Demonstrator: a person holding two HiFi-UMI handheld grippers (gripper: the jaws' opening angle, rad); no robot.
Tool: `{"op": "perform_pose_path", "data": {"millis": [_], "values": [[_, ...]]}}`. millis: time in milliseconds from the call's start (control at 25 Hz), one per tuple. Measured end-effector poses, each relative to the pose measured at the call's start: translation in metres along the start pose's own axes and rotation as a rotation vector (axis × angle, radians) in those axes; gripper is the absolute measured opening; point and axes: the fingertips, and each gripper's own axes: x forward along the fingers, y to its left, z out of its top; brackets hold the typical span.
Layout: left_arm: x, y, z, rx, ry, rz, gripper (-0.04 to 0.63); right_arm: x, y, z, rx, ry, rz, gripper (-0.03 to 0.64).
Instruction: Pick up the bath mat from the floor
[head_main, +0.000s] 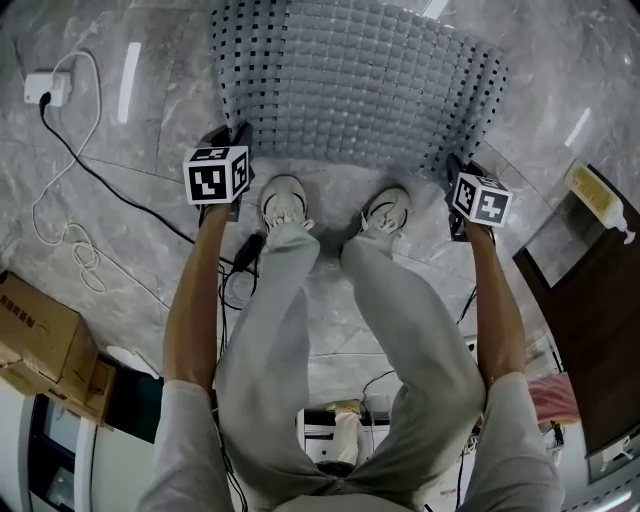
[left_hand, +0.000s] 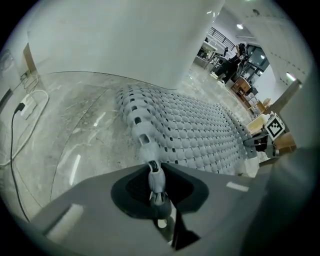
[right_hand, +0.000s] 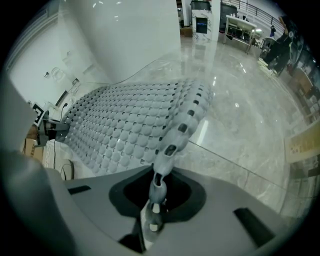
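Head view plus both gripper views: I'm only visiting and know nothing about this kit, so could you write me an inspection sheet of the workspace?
Surface: glossy grey marble-pattern floor.
Job's things: grey studded bath mat, near edge lifted at both corners.
Clutter: cardboard boxes at the left.
Grippers: left gripper shut on the mat's near left corner; right gripper shut on its near right corner.
Cables: black cable running from a white plug block; white cable looped on the floor.
Surroundings: the person's shoes at the mat's near edge; white wall beyond the mat.
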Motion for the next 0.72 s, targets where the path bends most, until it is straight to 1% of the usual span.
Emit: {"op": "perform_pose_path", "data": {"millis": [160,400,560,720], "values": [[-0.014,-0.012,0.006,0.005,0.012,-0.018,0.052,-0.013,0.006,0.005,0.003,-0.009,0.017,0.054],[-0.038,-0.031,0.018,0.038,0.034,-0.04,0.052,-0.04,0.022,0.016,0.013,-0.038,0.045,0.052],[-0.056,-0.045,0.033,0.042,0.028,-0.058,0.052,-0.059,0.034,0.029,0.016,-0.064,0.07,0.051],[-0.076,-0.062,0.043,0.051,0.031,-0.076,0.051,-0.077,0.05,0.034,0.021,-0.069,0.098,0.051]]}}
